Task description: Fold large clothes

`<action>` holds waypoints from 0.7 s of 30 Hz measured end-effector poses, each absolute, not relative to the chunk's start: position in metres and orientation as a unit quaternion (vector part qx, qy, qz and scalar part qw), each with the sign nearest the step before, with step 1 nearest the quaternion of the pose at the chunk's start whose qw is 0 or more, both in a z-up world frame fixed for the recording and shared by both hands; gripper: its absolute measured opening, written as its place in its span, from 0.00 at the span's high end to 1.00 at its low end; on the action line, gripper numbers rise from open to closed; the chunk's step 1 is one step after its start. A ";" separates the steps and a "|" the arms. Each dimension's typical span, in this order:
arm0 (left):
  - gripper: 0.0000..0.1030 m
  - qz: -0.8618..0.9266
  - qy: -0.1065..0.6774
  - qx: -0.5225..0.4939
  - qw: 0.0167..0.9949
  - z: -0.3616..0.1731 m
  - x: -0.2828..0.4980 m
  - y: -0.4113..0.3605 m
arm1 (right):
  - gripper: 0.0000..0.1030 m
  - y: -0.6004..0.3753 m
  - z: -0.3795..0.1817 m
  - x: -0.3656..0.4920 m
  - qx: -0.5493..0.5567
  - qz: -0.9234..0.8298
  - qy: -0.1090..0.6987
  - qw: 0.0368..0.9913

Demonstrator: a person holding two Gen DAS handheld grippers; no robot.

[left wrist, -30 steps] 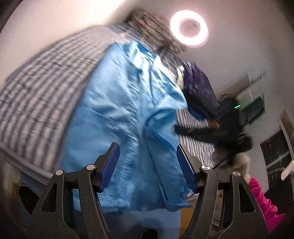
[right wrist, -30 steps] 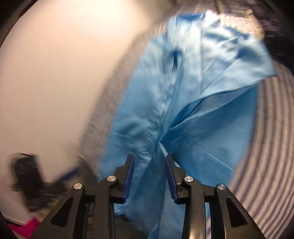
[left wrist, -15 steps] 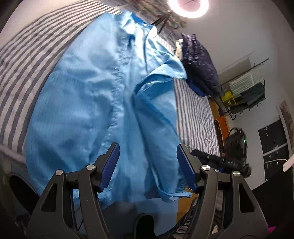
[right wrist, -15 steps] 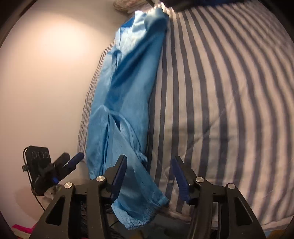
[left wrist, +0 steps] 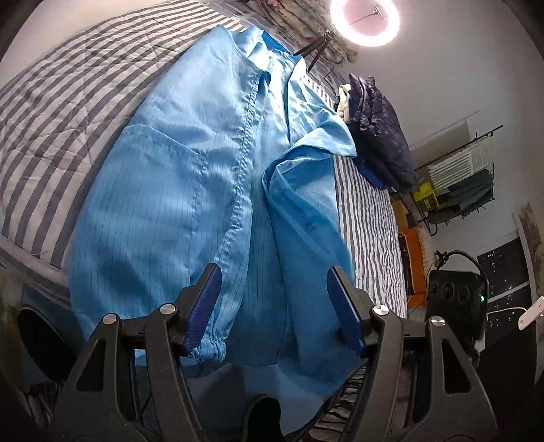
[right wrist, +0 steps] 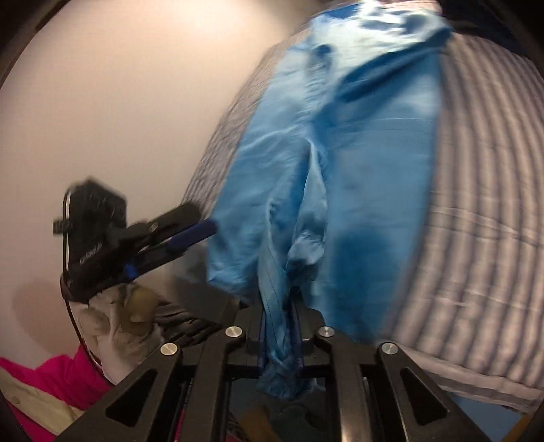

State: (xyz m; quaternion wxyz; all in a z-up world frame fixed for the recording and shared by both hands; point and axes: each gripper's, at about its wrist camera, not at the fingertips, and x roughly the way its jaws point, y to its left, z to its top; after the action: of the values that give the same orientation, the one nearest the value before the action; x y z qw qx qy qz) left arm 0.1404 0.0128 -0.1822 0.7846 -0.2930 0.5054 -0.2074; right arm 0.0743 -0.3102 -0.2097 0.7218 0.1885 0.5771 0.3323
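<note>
A light blue coat (left wrist: pixel 190 170) with collar, front placket and chest pocket lies lengthwise on the striped bed (left wrist: pixel 61 102), its hem hanging over the near edge. One sleeve is folded across its right side. My left gripper (left wrist: pixel 272 272) hovers open above the hem, an elastic cuff (left wrist: pixel 210 350) just under its left finger. In the right wrist view the coat (right wrist: pixel 367 153) is blurred. My right gripper (right wrist: pixel 279 316) has its jaws closing on a bunched sleeve end (right wrist: pixel 282 374), which the pads pinch. The left gripper (right wrist: pixel 195 226) shows at the left, off the cloth.
A dark navy jacket (left wrist: pixel 377 136) lies on the bed's far right side. A ring light (left wrist: pixel 363 20) glows beyond the bed's far end. A drying rack (left wrist: pixel 459 180) and a black device (left wrist: pixel 455 295) stand right of the bed. A gloved hand (right wrist: pixel 119 319) and pink cloth (right wrist: pixel 51 384) are at lower left.
My right gripper let go of the fabric, stood open near the bed's edge, then swung left and closed on the sleeve end. The left gripper stayed open and sank a little toward the hem.
</note>
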 end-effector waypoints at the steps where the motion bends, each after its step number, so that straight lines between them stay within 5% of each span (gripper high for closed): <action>1: 0.36 -0.206 0.504 -0.296 0.785 -0.182 0.141 0.014 | 0.75 -0.300 -0.215 0.071 0.186 0.337 0.586 0.713; 8: 0.36 -0.197 0.491 -0.287 0.799 -0.172 0.135 0.025 | 0.58 -0.299 -0.215 0.056 0.166 0.352 0.593 0.705; 15: 0.36 -0.213 0.512 -0.249 0.794 -0.183 0.135 -0.002 | 0.56 -0.392 -0.173 0.110 0.213 0.246 0.526 0.786; 21: 0.36 -0.215 0.519 -0.204 0.802 -0.192 0.144 -0.027 | 0.44 -0.449 -0.158 0.170 0.231 0.163 0.477 0.832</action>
State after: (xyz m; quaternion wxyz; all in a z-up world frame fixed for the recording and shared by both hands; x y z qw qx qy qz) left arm 0.1436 -0.0273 -0.1924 0.8017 -0.2041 0.5190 -0.2151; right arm 0.1699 -0.4491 -0.1581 0.8321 0.2315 0.4770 0.1627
